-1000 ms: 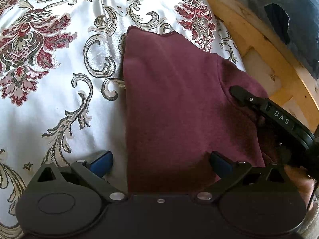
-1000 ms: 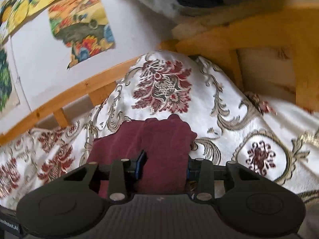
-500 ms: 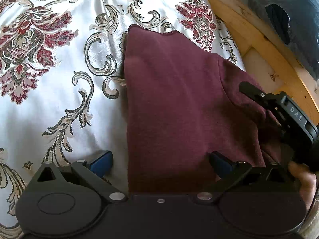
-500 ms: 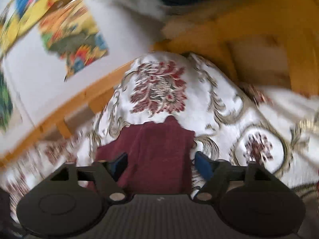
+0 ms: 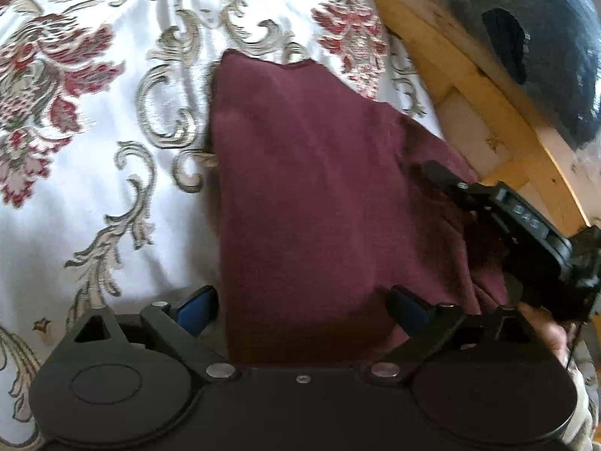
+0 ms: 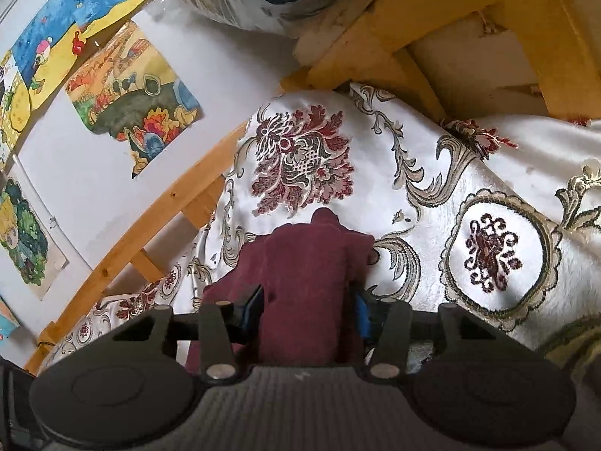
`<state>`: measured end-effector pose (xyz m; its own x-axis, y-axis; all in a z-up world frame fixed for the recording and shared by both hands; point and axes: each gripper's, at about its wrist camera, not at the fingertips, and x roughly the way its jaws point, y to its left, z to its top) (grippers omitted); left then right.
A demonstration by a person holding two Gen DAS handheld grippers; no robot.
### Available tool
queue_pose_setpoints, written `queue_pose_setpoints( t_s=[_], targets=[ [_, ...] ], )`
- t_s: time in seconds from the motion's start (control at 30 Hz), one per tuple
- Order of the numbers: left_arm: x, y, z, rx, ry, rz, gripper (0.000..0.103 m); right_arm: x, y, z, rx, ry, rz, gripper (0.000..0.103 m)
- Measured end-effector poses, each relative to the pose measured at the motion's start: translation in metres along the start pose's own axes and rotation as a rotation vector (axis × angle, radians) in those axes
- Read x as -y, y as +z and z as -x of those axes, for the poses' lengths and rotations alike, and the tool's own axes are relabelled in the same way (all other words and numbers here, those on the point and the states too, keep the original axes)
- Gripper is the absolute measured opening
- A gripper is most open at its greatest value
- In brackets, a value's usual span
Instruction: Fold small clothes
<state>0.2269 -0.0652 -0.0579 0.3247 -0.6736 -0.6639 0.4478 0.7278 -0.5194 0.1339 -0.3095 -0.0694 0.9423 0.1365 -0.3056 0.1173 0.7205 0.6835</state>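
A maroon garment (image 5: 311,195) lies folded on a white bedspread (image 5: 94,150) with red and gold flower patterns. My left gripper (image 5: 300,304) is open, its blue-padded fingers set wide apart over the garment's near edge. The right gripper shows at the garment's right side in the left wrist view (image 5: 499,206). In the right wrist view my right gripper (image 6: 306,312) is shut on a thick fold of the maroon garment (image 6: 304,263), cloth bunched between the blue pads.
A wooden bed frame (image 5: 469,86) runs along the right edge of the bedspread, with a dark bundle (image 5: 526,37) beyond it. In the right wrist view a white wall with colourful drawings (image 6: 131,101) stands behind a wooden rail (image 6: 157,225).
The right gripper opened half a second ago and has now closed again on a fold of the garment. The left gripper stayed open and shifted only slightly.
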Motion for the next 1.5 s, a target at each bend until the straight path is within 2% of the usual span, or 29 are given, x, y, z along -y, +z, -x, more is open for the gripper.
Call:
queue_pose_setpoints(
  t_s=[0.13, 0.2, 0.27, 0.37, 0.4, 0.57, 0.73, 0.9, 1.1, 1.13, 1.17, 1.3, 1.4, 1.47, 1.5],
  targets=[
    [0.005, 0.0, 0.0, -0.006, -0.009, -0.055, 0.088, -0.007, -0.003, 0.001, 0.009, -0.028, 0.022, 0.049],
    [0.005, 0.001, 0.002, -0.005, -0.013, -0.064, 0.081, -0.012, -0.005, 0.002, 0.027, -0.049, 0.043, 0.038],
    [0.003, 0.002, 0.006, 0.0, -0.018, -0.066, 0.069, -0.02, -0.008, 0.004, 0.044, -0.047, 0.073, 0.029],
    [0.0, 0.004, 0.015, 0.017, -0.028, -0.071, 0.053, -0.039, -0.013, 0.009, 0.091, -0.06, 0.152, 0.025],
    [-0.001, 0.005, 0.018, 0.024, -0.034, -0.076, 0.05, -0.047, -0.013, 0.011, 0.107, -0.055, 0.177, 0.024],
    [-0.008, 0.01, 0.046, 0.106, -0.033, -0.094, 0.047, -0.093, -0.011, 0.018, 0.177, 0.02, 0.3, 0.022],
    [-0.026, 0.021, 0.072, 0.169, 0.028, -0.094, 0.047, -0.115, -0.008, -0.01, 0.164, 0.08, 0.296, 0.022],
    [-0.048, 0.023, 0.069, 0.168, 0.143, -0.067, 0.048, -0.114, -0.022, -0.056, 0.073, 0.038, 0.307, 0.022],
    [-0.056, 0.019, 0.06, 0.159, 0.177, -0.053, 0.062, -0.099, -0.031, -0.069, 0.048, -0.035, 0.294, 0.026],
    [-0.054, 0.02, 0.06, 0.158, 0.184, -0.06, 0.069, -0.098, -0.031, -0.068, 0.047, -0.048, 0.309, 0.029],
    [-0.054, 0.019, 0.06, 0.156, 0.194, -0.068, 0.076, -0.097, -0.032, -0.065, 0.045, -0.057, 0.318, 0.036],
    [-0.048, 0.016, 0.065, 0.158, 0.232, -0.08, 0.083, -0.095, -0.031, -0.056, 0.051, -0.094, 0.308, 0.05],
    [-0.041, 0.015, 0.072, 0.179, 0.249, -0.067, 0.092, -0.098, -0.027, -0.048, 0.06, -0.124, 0.321, 0.06],
    [-0.034, 0.014, 0.08, 0.202, 0.263, -0.066, 0.099, -0.102, -0.026, -0.037, 0.079, -0.135, 0.328, 0.076],
    [-0.031, 0.013, 0.083, 0.214, 0.27, -0.066, 0.101, -0.105, -0.026, -0.031, 0.092, -0.136, 0.33, 0.08]
  ],
)
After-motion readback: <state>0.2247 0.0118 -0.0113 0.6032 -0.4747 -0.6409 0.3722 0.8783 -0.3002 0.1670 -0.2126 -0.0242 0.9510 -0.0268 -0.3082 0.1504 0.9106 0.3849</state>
